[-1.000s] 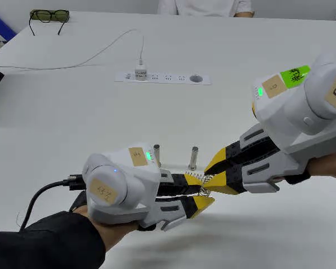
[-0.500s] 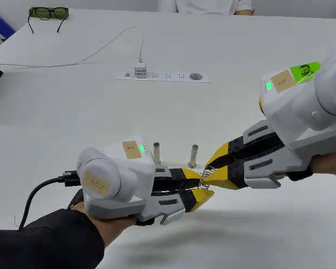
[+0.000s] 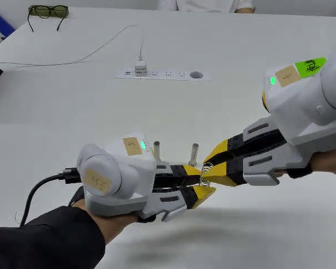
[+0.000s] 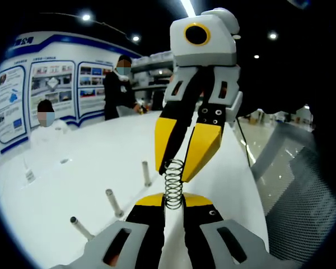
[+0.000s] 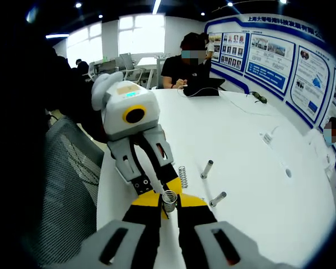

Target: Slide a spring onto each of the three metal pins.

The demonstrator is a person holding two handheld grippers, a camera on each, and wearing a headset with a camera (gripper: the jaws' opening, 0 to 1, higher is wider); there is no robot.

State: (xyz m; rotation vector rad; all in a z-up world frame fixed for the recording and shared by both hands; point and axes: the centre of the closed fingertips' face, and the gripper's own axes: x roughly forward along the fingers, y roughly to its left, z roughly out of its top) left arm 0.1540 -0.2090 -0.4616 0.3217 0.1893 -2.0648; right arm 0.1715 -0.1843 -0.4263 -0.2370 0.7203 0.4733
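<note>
As left gripper faces right gripper, spring bridges them lengthwise

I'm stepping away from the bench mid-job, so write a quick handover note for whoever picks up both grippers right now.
Left gripper: shut on one end of a spring.
Right gripper: shut on the other end, so the spring hangs between the two above the table.
Three metal pins: upright on the table, all bare.
Second spring: loose near the pins.
Done: no spring on any pin.
Left: seat the held spring, then two more.
</note>
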